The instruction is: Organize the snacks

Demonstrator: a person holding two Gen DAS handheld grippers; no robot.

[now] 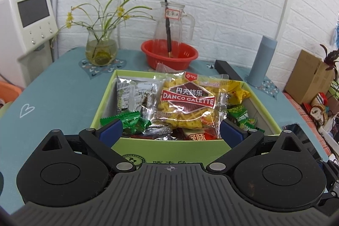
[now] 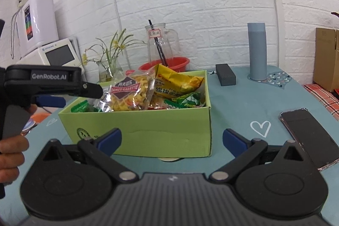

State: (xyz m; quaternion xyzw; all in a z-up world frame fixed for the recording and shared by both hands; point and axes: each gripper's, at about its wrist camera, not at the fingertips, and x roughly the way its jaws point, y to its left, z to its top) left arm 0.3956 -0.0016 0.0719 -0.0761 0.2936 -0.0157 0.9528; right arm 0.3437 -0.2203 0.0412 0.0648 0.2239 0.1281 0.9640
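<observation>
One green box [image 2: 148, 130] heaped with snack packets: one waffle pack [image 1: 186, 103], one yellow bag [image 2: 180, 82], several small green packets [image 2: 184, 100], count uncertain. One red bowl [image 1: 169, 56], one glass pitcher [image 1: 172, 22], one flower vase [image 1: 101, 50], one grey cylinder [image 2: 257, 52], one phone [image 2: 311, 137], one dark case [image 2: 225, 77]. Two claws, left [image 1: 170, 130] and right [image 2: 171, 139].

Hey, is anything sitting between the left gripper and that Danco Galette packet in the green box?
Nothing visible blocks it. The left gripper is open at the green box's near wall, and the Danco Galette packet lies on top of the other snacks, straight ahead between the fingers.
</observation>
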